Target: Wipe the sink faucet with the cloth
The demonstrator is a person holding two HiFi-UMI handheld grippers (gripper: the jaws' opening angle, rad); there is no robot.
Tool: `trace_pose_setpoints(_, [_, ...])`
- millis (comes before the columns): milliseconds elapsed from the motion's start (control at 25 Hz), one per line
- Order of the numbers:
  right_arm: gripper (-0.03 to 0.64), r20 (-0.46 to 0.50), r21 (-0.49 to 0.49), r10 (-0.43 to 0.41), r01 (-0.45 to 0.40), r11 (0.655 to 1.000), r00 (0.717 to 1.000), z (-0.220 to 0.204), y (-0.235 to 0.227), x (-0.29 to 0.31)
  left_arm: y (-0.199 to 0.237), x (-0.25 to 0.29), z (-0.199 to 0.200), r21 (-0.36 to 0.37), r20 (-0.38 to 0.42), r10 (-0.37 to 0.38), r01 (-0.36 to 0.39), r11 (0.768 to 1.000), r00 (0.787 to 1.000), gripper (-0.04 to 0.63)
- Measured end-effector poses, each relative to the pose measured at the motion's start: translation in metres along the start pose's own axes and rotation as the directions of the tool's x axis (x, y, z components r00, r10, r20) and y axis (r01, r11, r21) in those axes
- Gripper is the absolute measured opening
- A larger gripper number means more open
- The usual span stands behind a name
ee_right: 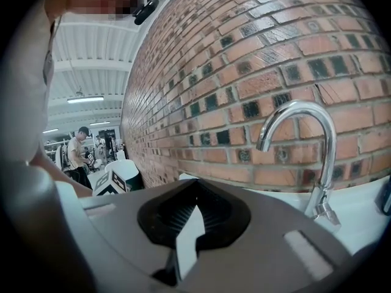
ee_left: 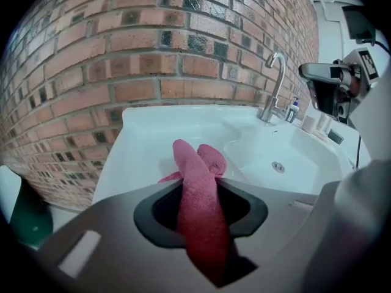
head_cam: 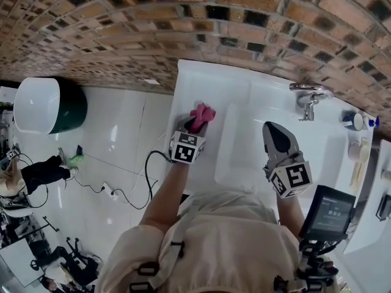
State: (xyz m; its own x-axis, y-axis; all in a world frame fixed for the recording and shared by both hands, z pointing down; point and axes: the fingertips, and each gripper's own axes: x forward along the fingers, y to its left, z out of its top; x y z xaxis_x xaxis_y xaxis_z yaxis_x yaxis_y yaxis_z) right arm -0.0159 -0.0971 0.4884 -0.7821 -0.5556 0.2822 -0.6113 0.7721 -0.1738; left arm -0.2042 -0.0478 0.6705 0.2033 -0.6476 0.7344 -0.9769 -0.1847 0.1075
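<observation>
Head view: the left gripper (head_cam: 194, 124) sits at the 9 o'clock side of the white ceramic sink (head_cam: 201, 78), over the flat area beside the basin. Its jaws are pinched on a pink terry cloth (head_cam: 203, 113). Left gripper view confirms this: the cloth fills the gap between the jaws and its free end bunches up just past the tips. Whether the lower folds rest on the sink surface cannot be told.

The chrome gooseneck faucet (head_cam: 308, 96) stands at the back rim against the brick wall (head_cam: 122, 35). It is well apart from the cloth, at roughly 3 o'clock from it.

The right gripper (head_cam: 273, 128) hangs over the basin with the faucet at its 2 o'clock. Right gripper view shows its jaws together at the tips, with nothing held.

Assessment: the cloth is gripped near its middle, leaving a loose wad forward of the jaws, which suits rubbing a curved spout. The empty right gripper appears parked near the faucet, clear of the left one's path. Wiping is not yet begun, and the cloth has the width of the basin to cross first.
</observation>
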Motion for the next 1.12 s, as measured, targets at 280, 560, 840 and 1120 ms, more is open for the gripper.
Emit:
trace_pose_setpoints(280, [-0.010,0.059,-0.013,-0.050,0.051,0.999,0.997,0.020,-0.016,-0.023,-0.057,-0.024,0.080,0.061,0.189,-0.095,0.085,0.994,0.977,0.124])
trace_pose_setpoints(560, [-0.010,0.132,-0.071,-0.159,0.169,0.983,0.978,0.052,-0.068,-0.060,-0.140,-0.047,0.197,0.201,0.375,-0.241,0.176,0.964,0.895,0.124])
trace_pose_setpoints(840, [-0.011,0.140,-0.036,-0.259,0.267,0.963,0.956,0.052,-0.111,-0.096,-0.229,-0.034,0.267,0.322,0.400,-0.383,0.264,0.909,0.833,0.124])
trace_pose_setpoints(1120, [-0.010,0.122,-0.003,-0.265,0.268,0.964,0.956,0.045,-0.115,-0.104,-0.277,-0.040,0.327,0.374,0.462,-0.442,0.283,0.883,0.768,0.126])
